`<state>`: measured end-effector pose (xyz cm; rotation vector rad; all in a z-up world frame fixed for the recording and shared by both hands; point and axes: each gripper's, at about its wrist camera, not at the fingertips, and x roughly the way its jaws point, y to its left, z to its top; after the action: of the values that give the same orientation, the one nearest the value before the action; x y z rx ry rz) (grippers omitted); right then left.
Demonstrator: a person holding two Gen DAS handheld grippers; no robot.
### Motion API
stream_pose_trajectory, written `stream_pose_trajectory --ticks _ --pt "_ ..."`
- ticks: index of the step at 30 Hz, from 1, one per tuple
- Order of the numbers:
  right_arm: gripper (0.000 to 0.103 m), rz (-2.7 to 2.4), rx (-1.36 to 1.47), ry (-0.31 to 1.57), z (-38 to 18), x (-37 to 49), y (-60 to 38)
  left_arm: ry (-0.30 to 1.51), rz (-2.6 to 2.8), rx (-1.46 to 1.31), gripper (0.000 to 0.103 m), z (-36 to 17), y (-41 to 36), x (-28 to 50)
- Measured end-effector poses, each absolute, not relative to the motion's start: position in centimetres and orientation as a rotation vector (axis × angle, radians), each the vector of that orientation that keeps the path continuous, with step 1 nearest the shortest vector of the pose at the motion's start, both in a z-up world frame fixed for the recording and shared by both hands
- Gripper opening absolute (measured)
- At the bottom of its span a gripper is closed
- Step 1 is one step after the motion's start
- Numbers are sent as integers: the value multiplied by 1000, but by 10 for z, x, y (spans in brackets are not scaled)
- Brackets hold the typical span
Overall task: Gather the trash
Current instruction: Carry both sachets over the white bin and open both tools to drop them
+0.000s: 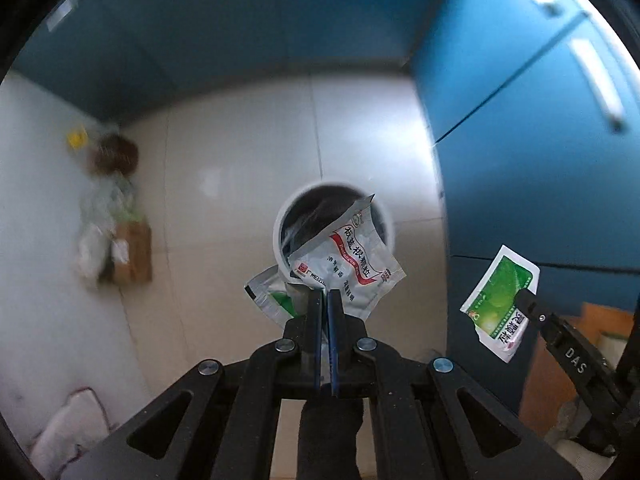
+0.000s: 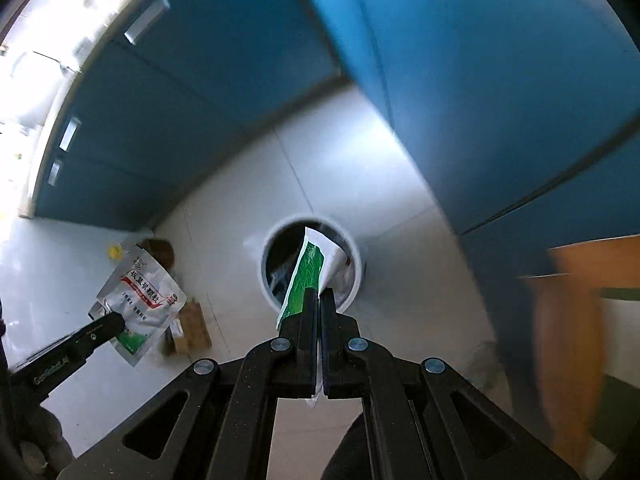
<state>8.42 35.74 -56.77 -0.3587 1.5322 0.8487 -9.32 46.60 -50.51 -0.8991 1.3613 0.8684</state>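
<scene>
Looking along my left tool (image 1: pixel 325 294), I see its jaws pressed together on two foil packets: a silver packet (image 1: pixel 352 264) with a red band and printed characters on top, and a second silver-and-green packet (image 1: pixel 269 295) partly hidden behind it. Both hang in the air above the white bin (image 1: pixel 280 216), whose round rim frames a dark liner on the floor below. My right tool (image 2: pixel 319 294) is likewise clamped tight, pinching one green packet (image 2: pixel 305 276) edge-on, and that packet too hangs over the bin's opening (image 2: pixel 362 268). From the left camera the same green packet (image 1: pixel 496 300) shows its printed face, held well to the right of the bin. That makes three packets in all, two in the left tool and one in the right, and one bin. Blue cabinets (image 1: pixel 520 128) with pale handles stand close behind and to the right of the bin. Farther off on the pale tiled floor (image 1: pixel 224 168), against the wall, sit a cardboard box (image 1: pixel 134 254), some blurred bags I cannot make out, and a small yellow thing (image 1: pixel 77 138).
</scene>
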Motion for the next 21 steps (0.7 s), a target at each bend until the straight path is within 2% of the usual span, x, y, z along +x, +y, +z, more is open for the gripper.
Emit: stream_pose_trajectory --ticks 4,11,16,21 --pt "1 842 -373 1612 -670 69 384 1379 827 -1120 0 -624 493 -119" --pt "1 848 -448 1667 -820 44 416 1438 791 -1236 1 -770 514 -128" --pt "1 854 -506 1665 -871 36 428 1489 771 -1249 1 -816 516 -121" --pt "3 861 -583 1670 -888 32 438 1494 765 -1251 5 -822 517 -118"
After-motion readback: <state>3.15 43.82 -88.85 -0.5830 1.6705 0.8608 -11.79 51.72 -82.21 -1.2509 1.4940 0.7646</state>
